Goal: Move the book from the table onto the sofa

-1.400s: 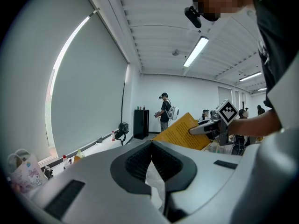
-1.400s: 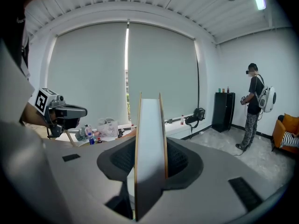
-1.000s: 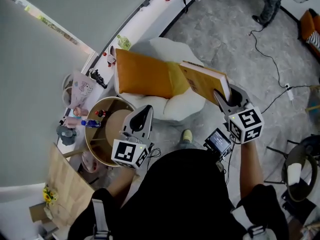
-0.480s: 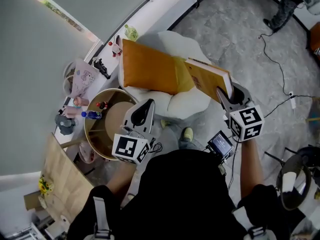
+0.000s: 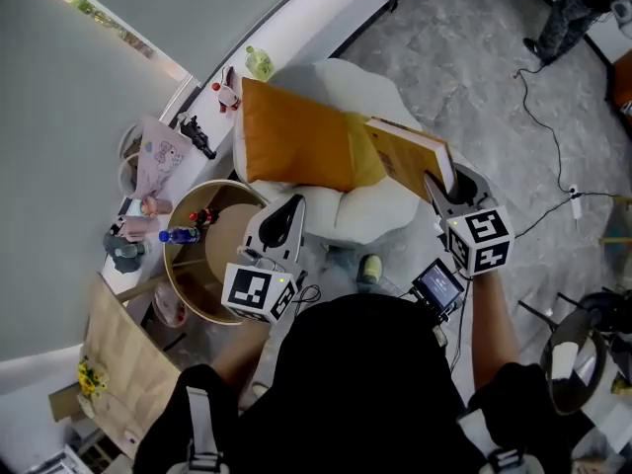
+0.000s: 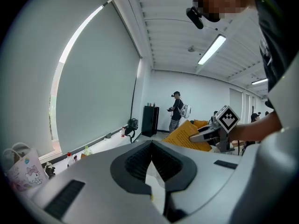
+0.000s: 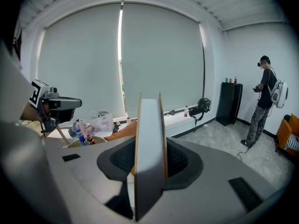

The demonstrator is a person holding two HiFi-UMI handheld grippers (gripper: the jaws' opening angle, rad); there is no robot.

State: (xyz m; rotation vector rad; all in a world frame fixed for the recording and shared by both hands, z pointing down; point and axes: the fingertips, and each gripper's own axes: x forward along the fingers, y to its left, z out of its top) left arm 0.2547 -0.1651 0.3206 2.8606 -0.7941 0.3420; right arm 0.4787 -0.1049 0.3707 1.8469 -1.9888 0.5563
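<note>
Reading from the left of the head view:

1. A pale bag with a cartoon print [image 5: 158,161] stands by the window ledge. Just right of it is the round table [image 5: 188,289]. A bottle with a blue label [image 5: 181,235] sits at the table's left edge.

2. The left gripper [image 5: 288,210] hangs over the table's right edge, between the table and the sofa. I read its jaws as closed tip to tip, with nothing held (its own view shows only a pale sliver through the slit behind the tips).

3. The sofa [image 5: 370,210] is white and rounded. An orange cushion [image 5: 296,136] lies across it, towards its back edge.

4. The book [image 5: 405,156] has a yellow-orange cover. It is in the air over the sofa's right edge, tilted, and its far end overlaps the right end of the cushion. From here I cannot tell whether it touches the cushion or the sofa.

5. The right gripper [image 5: 436,188] is clamped on the book's near edge. In the right gripper view the book stands upright and edge-on between the pads — both pads press on its covers.

6. On the right a cable [image 5: 538,97] runs across the grey floor. A person's legs [image 5: 568,8] show at the top right corner.
</note>
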